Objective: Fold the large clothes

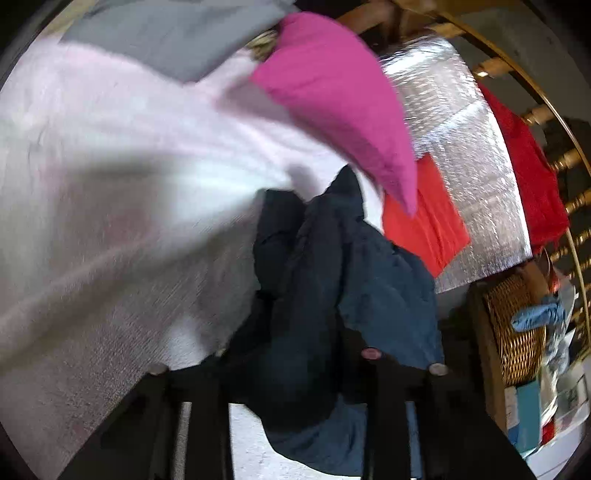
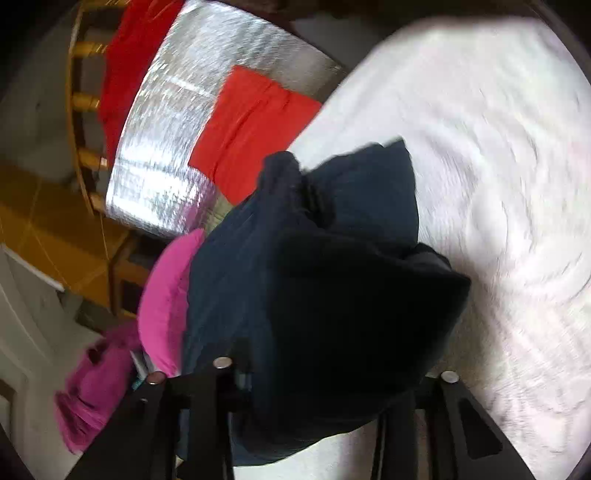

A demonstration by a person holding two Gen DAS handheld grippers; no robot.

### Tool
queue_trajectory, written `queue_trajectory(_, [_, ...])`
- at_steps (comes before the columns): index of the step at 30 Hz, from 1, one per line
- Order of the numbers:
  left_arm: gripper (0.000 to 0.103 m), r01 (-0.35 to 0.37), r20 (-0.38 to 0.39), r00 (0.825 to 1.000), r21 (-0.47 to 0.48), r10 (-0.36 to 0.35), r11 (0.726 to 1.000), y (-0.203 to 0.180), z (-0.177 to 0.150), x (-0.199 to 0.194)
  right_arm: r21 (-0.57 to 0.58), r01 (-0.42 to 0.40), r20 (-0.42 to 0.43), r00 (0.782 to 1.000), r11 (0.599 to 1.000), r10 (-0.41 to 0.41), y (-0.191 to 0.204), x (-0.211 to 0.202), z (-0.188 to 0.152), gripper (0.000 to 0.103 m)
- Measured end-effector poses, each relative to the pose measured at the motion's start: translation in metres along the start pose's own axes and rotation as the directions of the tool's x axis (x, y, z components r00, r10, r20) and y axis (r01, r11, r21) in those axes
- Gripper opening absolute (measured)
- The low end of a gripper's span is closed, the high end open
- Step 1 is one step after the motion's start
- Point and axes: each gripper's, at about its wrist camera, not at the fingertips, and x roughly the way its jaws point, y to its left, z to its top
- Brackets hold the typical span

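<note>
Bunching low and central in both wrist views, the navy garment sits clamped in the left gripper and right gripper, so uneven grips could skew the fold.

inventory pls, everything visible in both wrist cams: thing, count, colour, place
dark garment: 1, navy, bunched on the white cover, between both grippers' fingers
bed cover: 1, white-pink, under the garment
pink cloth: 1 in the left view, magenta, behind the garment
folded cloth: 1, orange-red, on the foil sheet
foil sheet: 1, silver, beyond the bed cover
red cloth: 1, red, against the wooden rail
grey cloth: 1, grey, far edge
wicker basket: 1, tan, right side
left gripper: 1, black, shut on the garment
right gripper: 1, black, shut on the garment
</note>
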Motion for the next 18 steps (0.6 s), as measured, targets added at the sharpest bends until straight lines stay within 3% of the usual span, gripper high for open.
queue_trajectory(3, [0.024,0.031,0.015,0.999,-0.001,-0.031,1.0,-0.008,0.003,-0.016,-0.103,0.015,0.033,0.999,0.995,-0.012,0.025,-0.019,-0.002,0.03])
queue_trajectory(7, [0.023,0.033,-0.011,0.999,0.015,-0.033,0.999,-0.014,-0.005,-0.04,-0.116,0.016,-0.002,1.0,0.993,-0.017,0.033,-0.047,-0.005,0.03])
queue_trajectory(12, [0.023,-0.03,-0.085,0.996,0.076,0.036,0.997,0.0,-0.037,-0.071,-0.095,0.05,-0.081,0.995,0.994,-0.058,0.016,-0.077,-0.021,0.03])
queue_trajectory(16, [0.024,-0.085,-0.113,0.989,0.112,0.098,0.99,0.016,-0.056,-0.087,-0.058,0.033,-0.146,0.988,0.998,-0.042,-0.008,-0.094,-0.04,0.03])
queue_trajectory(18, [0.039,-0.137,-0.145,0.976,0.154,0.16,0.979,0.021,-0.06,-0.087,-0.084,0.039,-0.178,0.983,0.996,-0.054,-0.015,-0.096,-0.053,0.03])
